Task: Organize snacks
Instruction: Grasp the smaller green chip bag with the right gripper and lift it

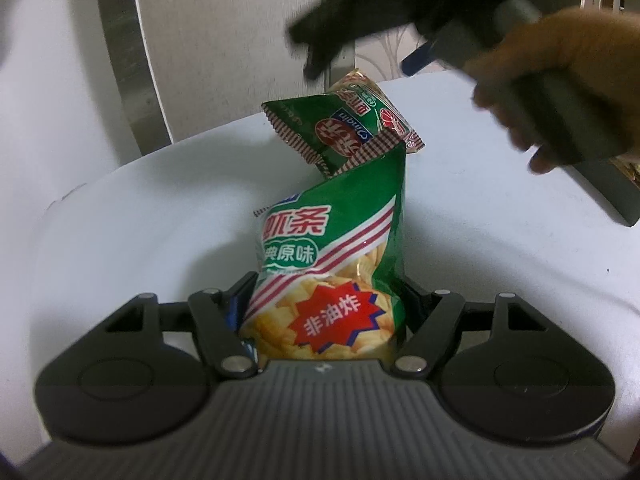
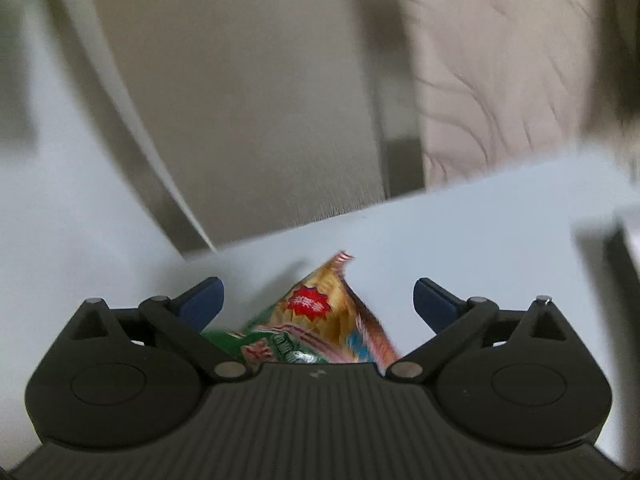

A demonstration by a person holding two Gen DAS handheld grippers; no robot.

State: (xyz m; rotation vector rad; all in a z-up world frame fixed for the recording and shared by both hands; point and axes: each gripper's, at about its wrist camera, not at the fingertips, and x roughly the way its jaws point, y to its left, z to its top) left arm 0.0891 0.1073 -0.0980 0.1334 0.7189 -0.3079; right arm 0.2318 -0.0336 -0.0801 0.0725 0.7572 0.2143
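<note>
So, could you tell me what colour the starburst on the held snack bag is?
Red, on the green snack bag; clearest in the left wrist view.

table: white top, fills the lower frame
wall: beige panel, upper centre
post: grey metal strip, upper left

green snack bag upright, 2nd bag behind

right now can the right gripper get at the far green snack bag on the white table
Probably yes. The right gripper hangs just above the far green snack bag on the white table, jaws wide open and empty, nothing between them.
</note>
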